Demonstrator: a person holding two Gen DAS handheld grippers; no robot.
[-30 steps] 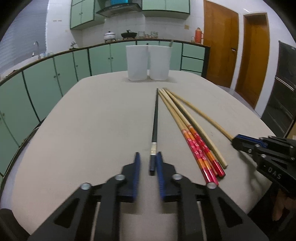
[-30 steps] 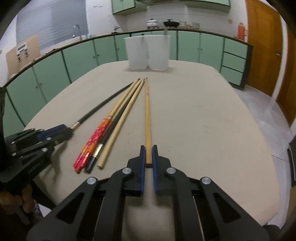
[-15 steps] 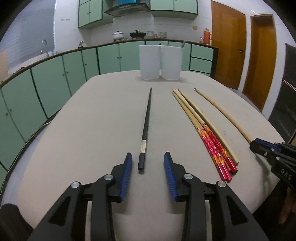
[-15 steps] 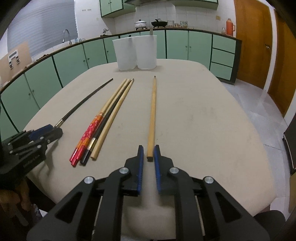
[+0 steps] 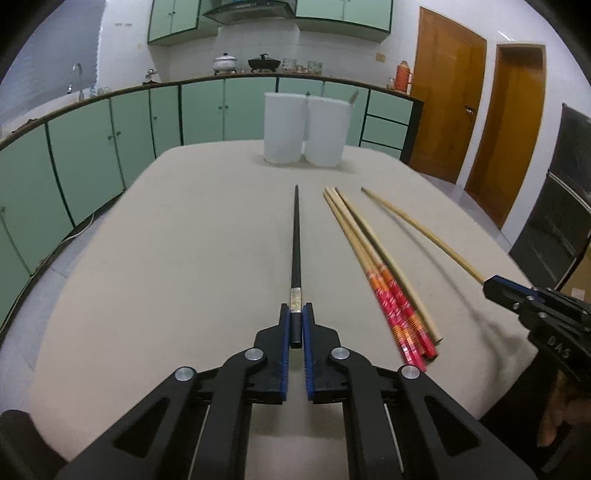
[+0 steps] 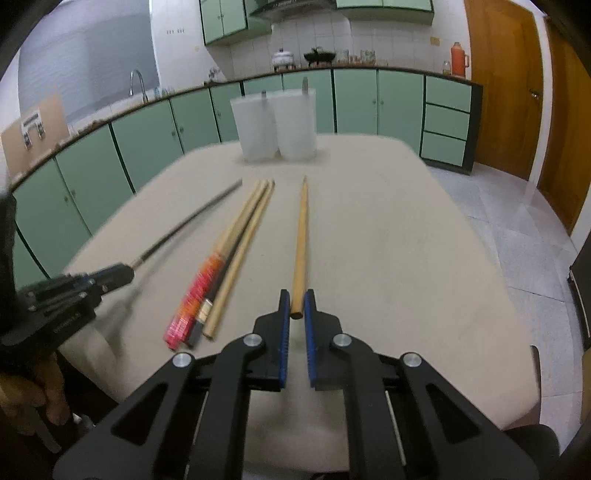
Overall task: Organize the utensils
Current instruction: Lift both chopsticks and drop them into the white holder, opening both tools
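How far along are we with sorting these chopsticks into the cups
Early. Done: each white cup and shows just one utensil tip above its rim. In hand: the left gripper is shut on the black chopstick, the right gripper on a wooden chopstick. Left: the bundle on the table.

we're in a home kitchen: green cabinets (image 5: 207, 110) run along the counter, a sink tap (image 5: 77, 77) on the left, a range hood (image 5: 249, 9) over tiled wall, pots (image 5: 224, 62) and an orange thermos (image 5: 402, 75) on the counter, wooden doors (image 5: 448, 92) at right, a beige table (image 5: 184, 240).
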